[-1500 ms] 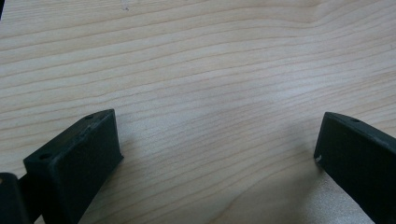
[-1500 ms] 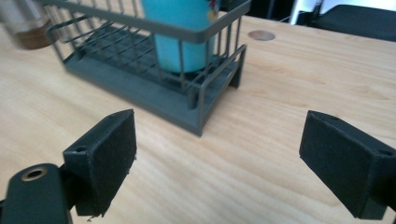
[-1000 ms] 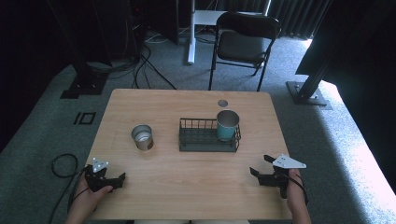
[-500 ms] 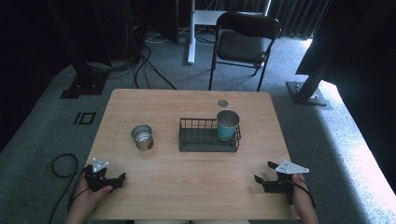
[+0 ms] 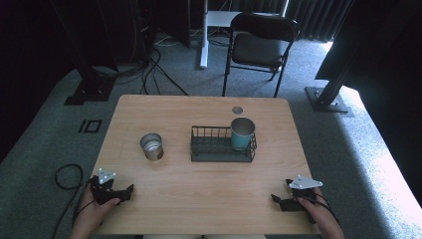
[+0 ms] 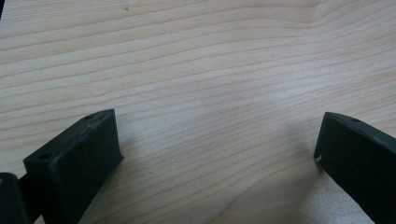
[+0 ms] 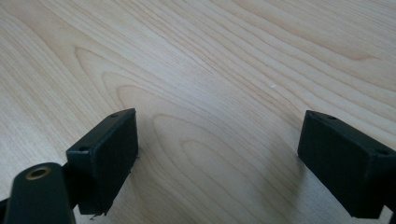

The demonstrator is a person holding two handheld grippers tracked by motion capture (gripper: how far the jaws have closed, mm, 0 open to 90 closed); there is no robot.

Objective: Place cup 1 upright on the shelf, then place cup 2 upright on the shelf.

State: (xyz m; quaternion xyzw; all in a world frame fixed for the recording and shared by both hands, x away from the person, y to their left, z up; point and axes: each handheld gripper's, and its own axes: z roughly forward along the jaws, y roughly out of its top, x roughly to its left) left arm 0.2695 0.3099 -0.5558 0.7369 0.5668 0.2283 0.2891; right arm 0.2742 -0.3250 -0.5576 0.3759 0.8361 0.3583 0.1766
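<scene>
I count two cups, one steel cup [image 5: 151,146] left of centre and one teal cup [image 5: 242,133] standing in the right end of the single wire basket [image 5: 209,150], while my left gripper [image 5: 127,191] and right gripper [image 5: 276,200] rest at the bottom corners of the table [image 5: 199,199], jaws spread wide, empty.

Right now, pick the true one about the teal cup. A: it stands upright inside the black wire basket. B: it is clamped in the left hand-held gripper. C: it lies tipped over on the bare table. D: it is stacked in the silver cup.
A: the teal cup stands upright at the right end of the black wire basket, apart from the silver cup.
</scene>
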